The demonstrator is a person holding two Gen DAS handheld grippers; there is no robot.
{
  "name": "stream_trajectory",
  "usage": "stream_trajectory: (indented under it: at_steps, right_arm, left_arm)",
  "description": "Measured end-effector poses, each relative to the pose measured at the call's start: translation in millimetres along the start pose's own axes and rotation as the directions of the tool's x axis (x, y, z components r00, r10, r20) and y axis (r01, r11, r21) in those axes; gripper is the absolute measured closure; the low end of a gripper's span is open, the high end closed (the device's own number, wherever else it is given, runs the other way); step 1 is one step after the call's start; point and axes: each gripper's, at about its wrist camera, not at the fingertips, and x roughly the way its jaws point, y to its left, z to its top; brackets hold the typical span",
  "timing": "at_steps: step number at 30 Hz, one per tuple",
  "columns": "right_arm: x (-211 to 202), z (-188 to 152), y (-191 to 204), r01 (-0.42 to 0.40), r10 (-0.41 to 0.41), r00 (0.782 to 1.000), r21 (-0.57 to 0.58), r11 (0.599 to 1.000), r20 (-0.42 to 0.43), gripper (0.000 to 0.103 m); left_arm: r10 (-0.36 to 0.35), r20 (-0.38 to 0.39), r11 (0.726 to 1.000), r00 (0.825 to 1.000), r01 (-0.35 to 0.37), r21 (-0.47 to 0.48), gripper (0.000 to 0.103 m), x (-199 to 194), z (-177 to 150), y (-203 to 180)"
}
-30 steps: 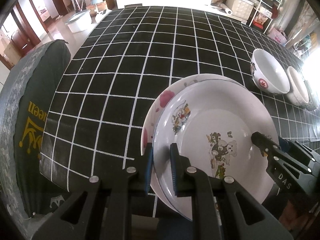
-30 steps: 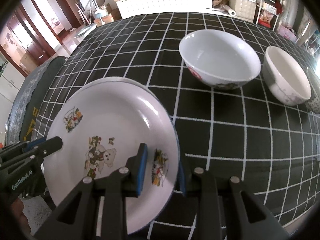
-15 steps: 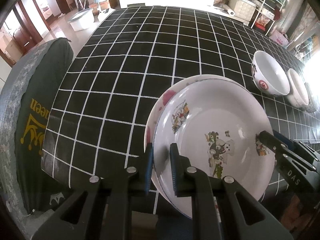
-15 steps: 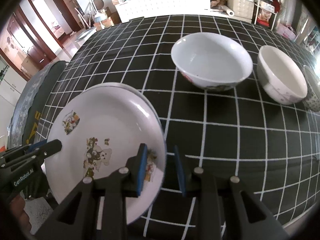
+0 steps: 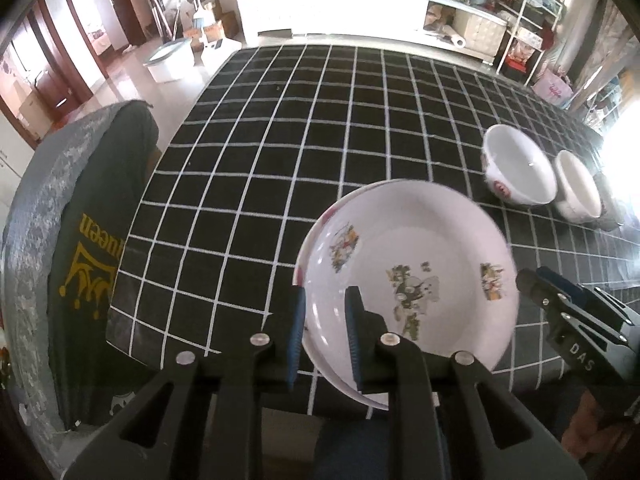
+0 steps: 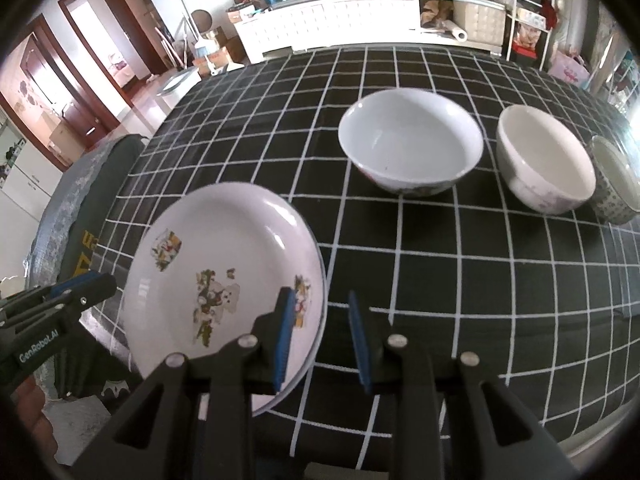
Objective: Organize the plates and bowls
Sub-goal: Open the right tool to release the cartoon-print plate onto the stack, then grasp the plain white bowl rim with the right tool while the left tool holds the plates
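The left gripper [image 5: 323, 320] is straddling the near-left rim of the top plate [image 5: 412, 280]. Its jaws are opening, with the rim between the blue pads; whether the pads are touching the rim cannot be told from this view.

The right gripper [image 6: 320, 332] is standing released: its jaws are parted, and the right edge of the top plate [image 6: 224, 272] is lying just left of the gap, beside the left blue pad [image 6: 285, 332], with only tablecloth between the pads.

The left wrist view is showing a second plate [image 5: 316, 236] under the top one, visible as a thin crescent with pink marking along the left edge. The right wrist view is not showing that lower plate clearly. Both plates are sitting at the near edge of the table [image 5: 280, 140], covered in a black cloth with a white grid.

The right wrist view is showing three bowls in a row at the right: a large white bowl [image 6: 410, 146], a smaller cream bowl [image 6: 546, 160] just beside it, and a patterned bowl [image 6: 614, 184] partly cut off at the frame edge. The left wrist view is showing the large bowl [image 5: 518, 170] and the cream bowl [image 5: 578, 188]; beyond them, glare is washing out the picture.

A chair back draped in dark green fabric [image 5: 92, 248] with yellow lettering is standing at the table's left side.
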Motion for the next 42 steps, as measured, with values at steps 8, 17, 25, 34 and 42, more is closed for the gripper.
stream_trajectory:
  at_steps: [8, 17, 25, 34, 42]
  right_arm:
    - [-24.0, 5.0, -12.9, -0.009, 0.008, 0.999, 0.027, 1.000, 0.050, 0.071]
    - [-47.1, 19.8, -44.0, -0.011, 0.003, 0.995, 0.083, 0.996, 0.100, 0.071]
    - [-50.3, 39.7, -75.6, 0.036, -0.046, 0.994, 0.090, 0.995, 0.104, 0.071]
    - [-29.3, 74.1, -112.7, -0.085, 0.083, 0.996, 0.175, 0.981, 0.014, 0.071]
    - [12.1, 115.1, -137.5, -0.155, 0.182, 0.980, 0.256, 0.954, -0.085, 0.071]
  left_arm:
    - [-0.042, 0.050, 0.999, 0.998, 0.040, 0.036, 0.085, -28.2, 7.0, -30.1]
    - [-0.106, 0.085, 0.991, 0.991, 0.098, 0.091, 0.081, -42.0, 26.3, -73.6]
    - [-0.129, 0.080, 0.979, 0.988, 0.115, 0.168, 0.078, -31.4, 49.2, -116.0]
    - [-0.172, 0.026, 0.968, 0.985, 0.164, 0.190, 0.078, -5.4, 86.9, -143.6]
    - [-0.244, -0.082, 0.963, 0.966, 0.252, 0.096, 0.078, 42.0, 126.5, -144.3]
